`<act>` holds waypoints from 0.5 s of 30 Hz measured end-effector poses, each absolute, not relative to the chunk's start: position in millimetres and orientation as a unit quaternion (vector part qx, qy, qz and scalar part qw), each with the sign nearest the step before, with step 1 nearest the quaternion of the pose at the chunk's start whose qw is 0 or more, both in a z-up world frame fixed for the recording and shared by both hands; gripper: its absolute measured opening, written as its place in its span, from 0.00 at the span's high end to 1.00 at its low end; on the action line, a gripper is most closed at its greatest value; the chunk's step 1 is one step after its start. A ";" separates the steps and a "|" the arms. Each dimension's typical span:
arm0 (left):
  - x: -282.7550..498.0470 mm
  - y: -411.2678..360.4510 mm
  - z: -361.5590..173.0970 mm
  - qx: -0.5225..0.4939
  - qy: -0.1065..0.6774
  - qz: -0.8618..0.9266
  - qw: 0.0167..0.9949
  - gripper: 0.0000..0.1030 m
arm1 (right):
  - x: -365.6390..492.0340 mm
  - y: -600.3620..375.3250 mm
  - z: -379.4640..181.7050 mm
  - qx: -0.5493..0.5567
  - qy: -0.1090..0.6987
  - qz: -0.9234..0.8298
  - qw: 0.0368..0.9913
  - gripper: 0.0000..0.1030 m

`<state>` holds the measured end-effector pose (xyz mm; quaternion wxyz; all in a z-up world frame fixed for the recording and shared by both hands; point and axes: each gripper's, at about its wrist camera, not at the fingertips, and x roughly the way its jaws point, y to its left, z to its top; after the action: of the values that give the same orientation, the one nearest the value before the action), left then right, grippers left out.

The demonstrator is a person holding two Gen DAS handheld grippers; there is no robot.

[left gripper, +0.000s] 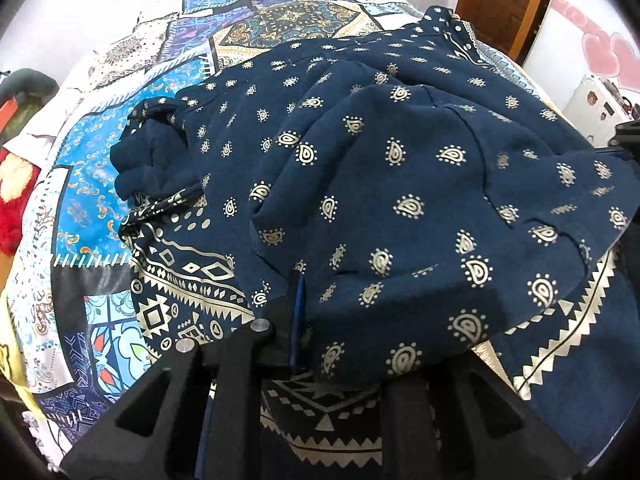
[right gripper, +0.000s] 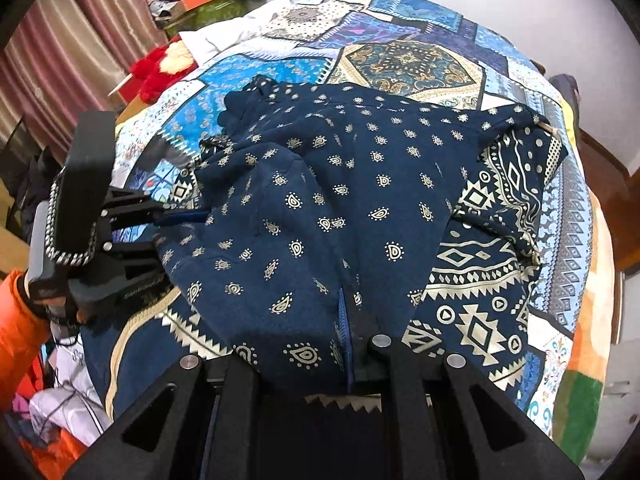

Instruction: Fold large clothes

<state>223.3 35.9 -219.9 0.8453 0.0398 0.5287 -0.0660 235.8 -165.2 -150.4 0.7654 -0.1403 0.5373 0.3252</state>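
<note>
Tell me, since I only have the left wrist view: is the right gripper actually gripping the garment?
Observer: Yes. In the right wrist view, the right gripper is shut on a fold of the navy garment.
Operator: Who carries the left gripper?
Observer: A hand in a dark glove, with an orange sleeve, holds the left gripper at the garment's left edge.
Operator: Anything beyond the bed?
Observer: Striped curtains hang past the far-left corner of the bed.

The fingertips of the right gripper (right gripper: 346,344) are covered by the navy garment (right gripper: 320,200); the garment's lower hem is cut off at the bottom of the frame.
</note>
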 end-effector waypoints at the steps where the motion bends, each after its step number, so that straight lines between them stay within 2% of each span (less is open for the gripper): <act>1: 223.5 34.8 -220.1 0.042 0.529 -0.065 0.845 0.84 | 234.2 -165.4 -149.3 -0.146 0.535 0.325 0.766 0.89; 15: 228.3 36.2 -220.9 0.037 0.533 -0.065 0.843 0.79 | 233.7 -181.6 -140.8 -0.148 0.536 0.347 0.755 0.89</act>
<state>228.2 36.2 -220.9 0.8428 0.0370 0.5330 -0.0649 233.7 -181.6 -140.8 0.7553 -0.1479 0.5361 0.3466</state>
